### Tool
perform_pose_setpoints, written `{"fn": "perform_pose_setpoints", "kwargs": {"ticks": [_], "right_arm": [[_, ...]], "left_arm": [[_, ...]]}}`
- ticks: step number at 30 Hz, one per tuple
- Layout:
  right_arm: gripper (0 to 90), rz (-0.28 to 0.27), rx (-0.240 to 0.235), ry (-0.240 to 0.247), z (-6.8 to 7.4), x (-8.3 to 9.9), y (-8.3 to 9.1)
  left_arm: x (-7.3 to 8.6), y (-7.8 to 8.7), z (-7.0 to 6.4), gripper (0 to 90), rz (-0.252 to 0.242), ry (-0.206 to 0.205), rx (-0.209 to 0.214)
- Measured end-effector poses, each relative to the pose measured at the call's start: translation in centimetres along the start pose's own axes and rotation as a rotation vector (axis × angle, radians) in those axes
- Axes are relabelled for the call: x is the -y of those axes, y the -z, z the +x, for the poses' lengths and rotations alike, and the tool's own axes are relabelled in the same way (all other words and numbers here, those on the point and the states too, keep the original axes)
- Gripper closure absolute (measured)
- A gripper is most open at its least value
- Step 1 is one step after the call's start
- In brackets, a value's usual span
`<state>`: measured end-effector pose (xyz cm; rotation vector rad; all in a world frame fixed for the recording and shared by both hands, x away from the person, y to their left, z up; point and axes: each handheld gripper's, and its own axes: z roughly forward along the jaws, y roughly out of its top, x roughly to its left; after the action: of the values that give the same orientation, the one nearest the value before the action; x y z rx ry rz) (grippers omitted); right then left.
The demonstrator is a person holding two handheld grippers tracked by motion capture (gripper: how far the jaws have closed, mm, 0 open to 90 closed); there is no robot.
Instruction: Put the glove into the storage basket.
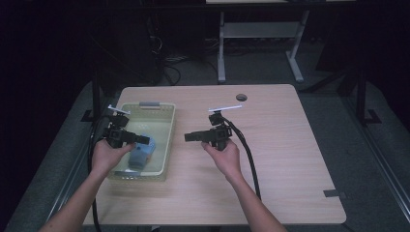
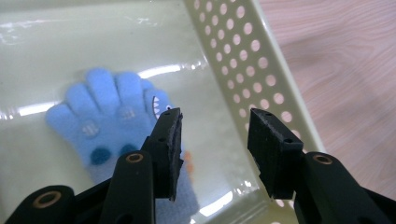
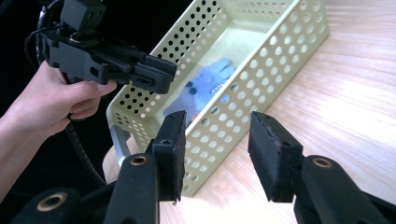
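A pale yellow-green perforated basket (image 1: 167, 126) stands on the left part of the wooden table (image 1: 270, 159). Inside it lies a blue fuzzy glove (image 1: 143, 153) with a cartoon face (image 2: 109, 116) (image 3: 205, 84). My left gripper (image 1: 145, 139) hovers over the basket just above the glove, jaws open and empty (image 2: 215, 140). My right gripper (image 1: 187, 137) hangs over the table just right of the basket, pointing toward the basket wall (image 3: 243, 88), jaws open with nothing between them (image 3: 217, 149). The left gripper (image 3: 156, 74) also appears in the right gripper view, held by a hand.
The basket has a grey handle (image 1: 150, 103) at its far end. A round cable hole (image 1: 241, 97) sits near the table's far edge. A strip of dark tape (image 1: 333, 194) lies near the right front corner. A white desk frame (image 1: 261, 38) stands beyond on the floor.
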<state>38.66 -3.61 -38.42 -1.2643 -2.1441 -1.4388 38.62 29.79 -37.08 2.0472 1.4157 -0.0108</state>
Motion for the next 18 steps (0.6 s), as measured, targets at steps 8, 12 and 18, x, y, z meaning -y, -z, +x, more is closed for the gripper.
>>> {"fn": "perform_pose_setpoints", "kwargs": {"ticks": [8,12,18], "right_arm": [[54.7,-0.015,0.019,-0.018,-0.8,0.2,1.4],[54.1,-0.024,0.027,-0.028,-1.2,0.5,2.0],[53.5,-0.032,0.036,-0.035,-1.6,0.7,2.9]], "left_arm": [[-0.1,0.4,-0.5,50.2,-0.047,0.005,0.063],[-0.2,0.4,-1.1,49.2,-0.06,0.002,0.072],[-0.4,0.0,-1.6,48.2,-0.071,-0.009,0.089]]}}
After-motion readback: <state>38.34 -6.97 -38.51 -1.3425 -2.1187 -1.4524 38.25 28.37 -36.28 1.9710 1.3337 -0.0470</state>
